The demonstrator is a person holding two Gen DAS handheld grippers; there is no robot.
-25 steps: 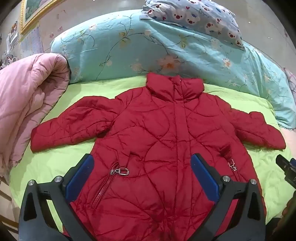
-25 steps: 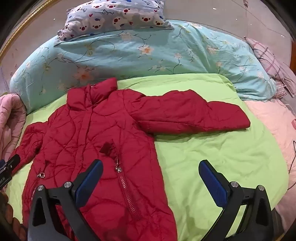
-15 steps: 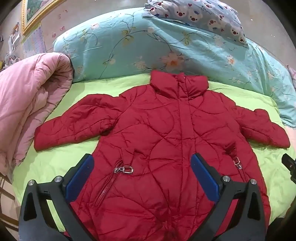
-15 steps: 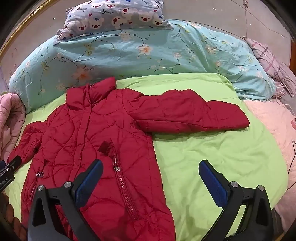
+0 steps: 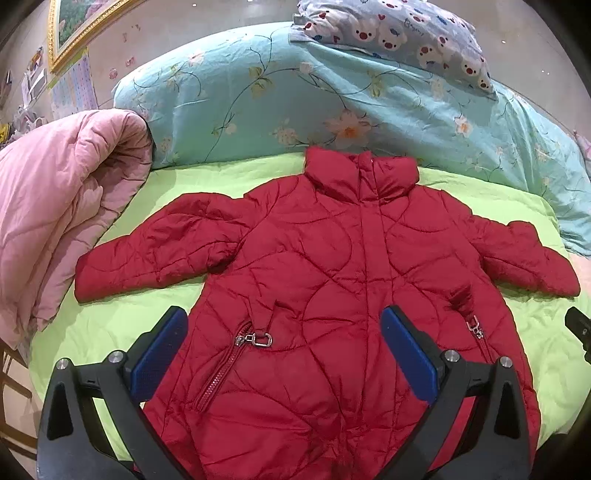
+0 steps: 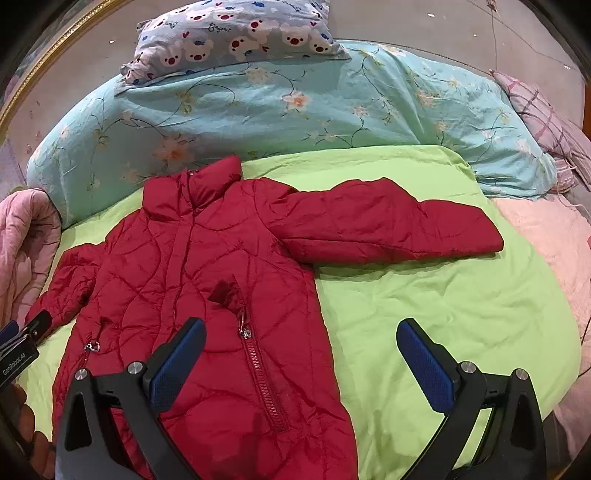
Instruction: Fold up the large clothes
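Nearest, the left gripper and right gripper were held fully open and empty above the red jacket, which was spread face-up on the green sheet, sleeves outstretched. Bare sheet was left right of the hem. Beyond, a floral duvet bordered the collar.

Light: soft, even, showing no hard shadows.
Focus: staying sharp throughout.
Edges: fisheye bending, dark vignette closing the corners.

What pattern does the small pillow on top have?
The small pillow has cartoon bear faces on grey-blue; clearest in the right wrist view.
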